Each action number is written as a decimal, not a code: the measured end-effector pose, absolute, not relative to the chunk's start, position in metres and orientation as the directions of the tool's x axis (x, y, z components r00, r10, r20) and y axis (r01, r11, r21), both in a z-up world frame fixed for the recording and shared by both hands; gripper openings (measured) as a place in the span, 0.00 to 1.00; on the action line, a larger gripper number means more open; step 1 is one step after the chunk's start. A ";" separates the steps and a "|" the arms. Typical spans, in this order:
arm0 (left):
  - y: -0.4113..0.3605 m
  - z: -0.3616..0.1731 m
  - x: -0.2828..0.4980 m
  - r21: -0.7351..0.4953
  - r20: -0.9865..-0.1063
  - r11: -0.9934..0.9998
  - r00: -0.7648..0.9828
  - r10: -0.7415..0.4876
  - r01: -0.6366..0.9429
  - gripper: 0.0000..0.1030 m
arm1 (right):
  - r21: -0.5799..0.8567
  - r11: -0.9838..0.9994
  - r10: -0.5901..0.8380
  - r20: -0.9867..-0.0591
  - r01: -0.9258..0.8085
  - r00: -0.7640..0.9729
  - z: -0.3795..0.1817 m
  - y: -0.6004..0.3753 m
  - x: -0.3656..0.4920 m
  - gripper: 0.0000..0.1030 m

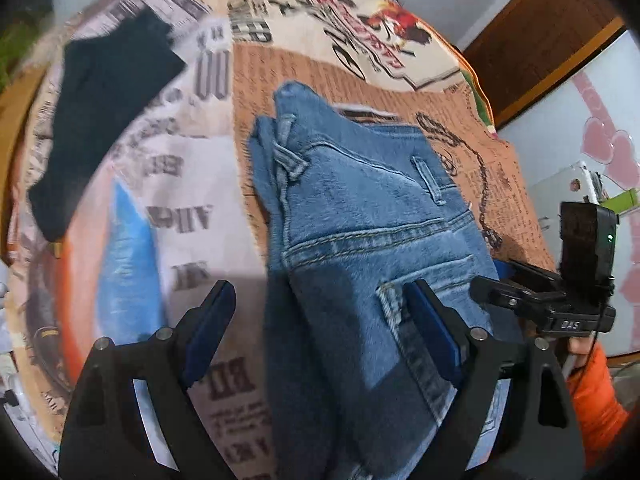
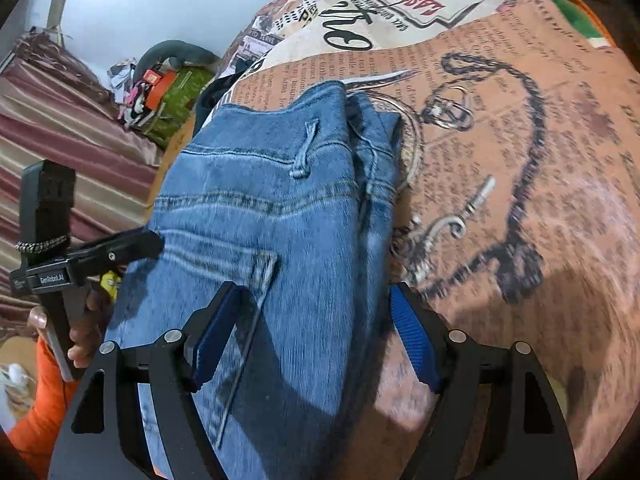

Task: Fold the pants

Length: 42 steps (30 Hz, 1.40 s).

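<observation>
Blue jeans (image 1: 360, 208) lie folded lengthwise on a bedspread printed like newspaper (image 1: 192, 184), waistband and belt loops at the far end. My left gripper (image 1: 324, 312) hovers over their near part, open, with the denim's left edge below the gap and neither blue pad pressing on it. In the right wrist view the same jeans (image 2: 272, 208) run from the back pocket up to the waistband. My right gripper (image 2: 316, 320) stands open over the pocket area and the right edge of the denim, its pads apart from the cloth.
A black garment (image 1: 100, 120) lies on the bedspread at far left. A hand in an orange sleeve (image 1: 596, 392) holds the other gripper's body. Beyond the bed's left side sit a striped cloth (image 2: 60, 128) and a heap of small items (image 2: 160, 92). A brown door frame (image 1: 536, 40) stands behind.
</observation>
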<state>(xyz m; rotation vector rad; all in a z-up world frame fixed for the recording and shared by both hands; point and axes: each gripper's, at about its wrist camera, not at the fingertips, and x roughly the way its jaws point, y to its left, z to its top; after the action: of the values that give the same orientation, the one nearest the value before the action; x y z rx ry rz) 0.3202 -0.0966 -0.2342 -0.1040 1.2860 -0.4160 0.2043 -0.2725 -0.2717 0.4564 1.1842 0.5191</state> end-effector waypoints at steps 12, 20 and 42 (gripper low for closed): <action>-0.117 -0.225 0.318 -0.303 -0.883 0.884 0.243 -0.401 0.357 0.42 | 0.590 0.789 0.613 -0.736 -0.171 0.288 -0.258 -0.266 0.210 0.29; -0.102 -0.179 0.300 -0.242 -0.835 0.890 0.384 -0.394 0.386 0.35 | 0.511 0.812 0.584 -0.704 -0.282 0.405 -0.204 -0.247 0.203 0.18; 0.040 -0.058 0.346 -0.123 -0.578 0.960 0.769 -0.274 0.250 0.35 | 0.315 0.782 0.609 -0.566 -0.537 0.555 -0.085 -0.096 0.313 0.17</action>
<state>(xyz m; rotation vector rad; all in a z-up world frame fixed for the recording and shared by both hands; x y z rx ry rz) 0.3457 0.0404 -0.0575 -0.0395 0.6327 -0.2846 0.3134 -0.0956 -0.0848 0.1098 0.7111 0.6787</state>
